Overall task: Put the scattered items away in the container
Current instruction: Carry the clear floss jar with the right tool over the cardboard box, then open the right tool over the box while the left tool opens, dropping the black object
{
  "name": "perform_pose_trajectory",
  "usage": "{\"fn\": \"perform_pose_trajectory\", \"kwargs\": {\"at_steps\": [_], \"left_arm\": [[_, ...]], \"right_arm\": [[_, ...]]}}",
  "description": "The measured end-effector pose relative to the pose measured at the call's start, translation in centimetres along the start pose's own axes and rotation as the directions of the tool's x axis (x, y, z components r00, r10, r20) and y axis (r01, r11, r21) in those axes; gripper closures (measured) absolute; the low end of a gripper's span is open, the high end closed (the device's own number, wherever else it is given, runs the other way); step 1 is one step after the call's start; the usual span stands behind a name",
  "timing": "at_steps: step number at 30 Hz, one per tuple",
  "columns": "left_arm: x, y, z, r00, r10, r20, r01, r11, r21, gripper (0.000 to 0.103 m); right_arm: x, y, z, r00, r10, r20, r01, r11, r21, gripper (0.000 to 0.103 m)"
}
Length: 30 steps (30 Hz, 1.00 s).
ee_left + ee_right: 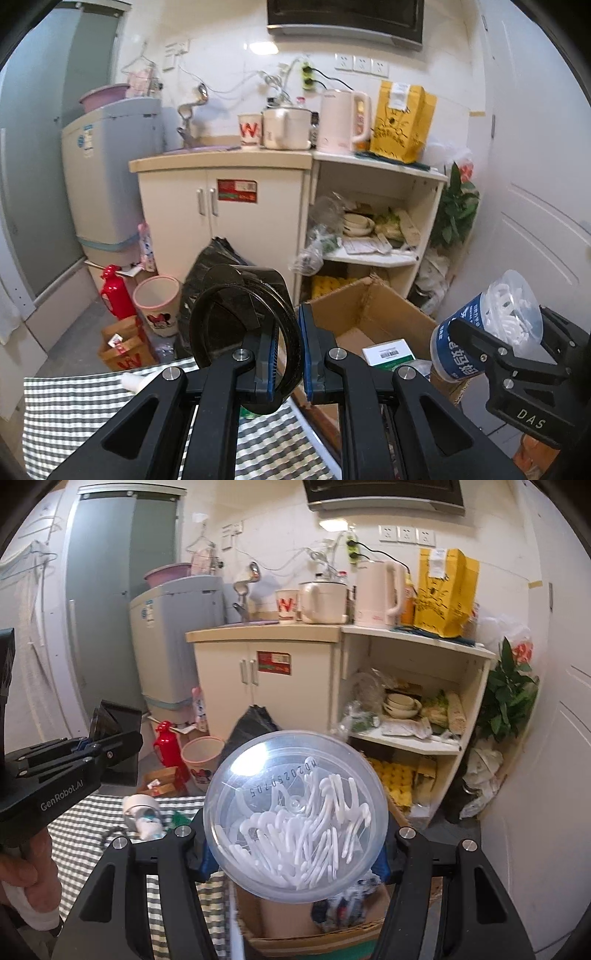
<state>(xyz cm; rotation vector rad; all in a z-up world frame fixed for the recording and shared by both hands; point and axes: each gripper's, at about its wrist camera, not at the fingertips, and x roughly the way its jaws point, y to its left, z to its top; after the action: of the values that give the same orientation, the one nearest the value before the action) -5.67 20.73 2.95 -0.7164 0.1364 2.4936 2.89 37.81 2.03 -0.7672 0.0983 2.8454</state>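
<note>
1. A cramped home kitchen corner was shown; a kettle point(378, 592) and rice cooker point(323, 602) were set on a cream cabinet point(266, 679).
2. Bowls point(400, 703) were stacked on open shelving; a washing machine point(173, 638) was placed beside it.

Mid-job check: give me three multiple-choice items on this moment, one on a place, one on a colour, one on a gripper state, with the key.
1. Where is the cardboard box?
A. on the counter
B. below and beyond the gingham cloth's edge, in front of the open shelf
C. on the washing machine

2. What colour is the label on the floss pick tub?
A. red
B. yellow
C. blue

3. What is the left gripper doing?
A. shut on the black round mirror
B. wide open and empty
C. shut on a cup

Key: 1 B, the left wrist view shows the box past the cloth edge, before the shelf. 2 C, a blue band wraps the tub in the right gripper. 3 A, the mirror's rim sits between the blue pads.
</note>
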Motion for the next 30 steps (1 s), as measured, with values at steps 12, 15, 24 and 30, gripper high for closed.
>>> {"fn": "perform_pose_trajectory", "kwargs": {"at_steps": [12,15,24,30], "left_arm": [[6.0,-4.6,-0.1,0.990,-0.105,-0.095,0.109,0.993,0.039,0.093],[7.5,-5.6,-0.4,0.983,-0.134,-0.129,0.140,0.989,0.037,0.093],[12.1,-7.7,-1.5,0.958,-0.176,-0.228,0.192,0.980,0.049,0.093],[14.7,-8.6,-2.8,0.933,-0.197,-0.303,0.220,0.975,0.044,0.093]], "right_arm": [[3.3,-5.0,-0.8,0.994,-0.062,-0.086,0.065,0.997,0.037,0.042],[4.4,-5.7,-1.3,0.991,-0.063,-0.120,0.068,0.997,0.039,0.042],[8.5,-7.5,-3.2,0.970,-0.080,-0.229,0.090,0.995,0.035,0.042],[10.8,-8.1,-4.5,0.950,-0.074,-0.302,0.084,0.996,0.021,0.042]]}}
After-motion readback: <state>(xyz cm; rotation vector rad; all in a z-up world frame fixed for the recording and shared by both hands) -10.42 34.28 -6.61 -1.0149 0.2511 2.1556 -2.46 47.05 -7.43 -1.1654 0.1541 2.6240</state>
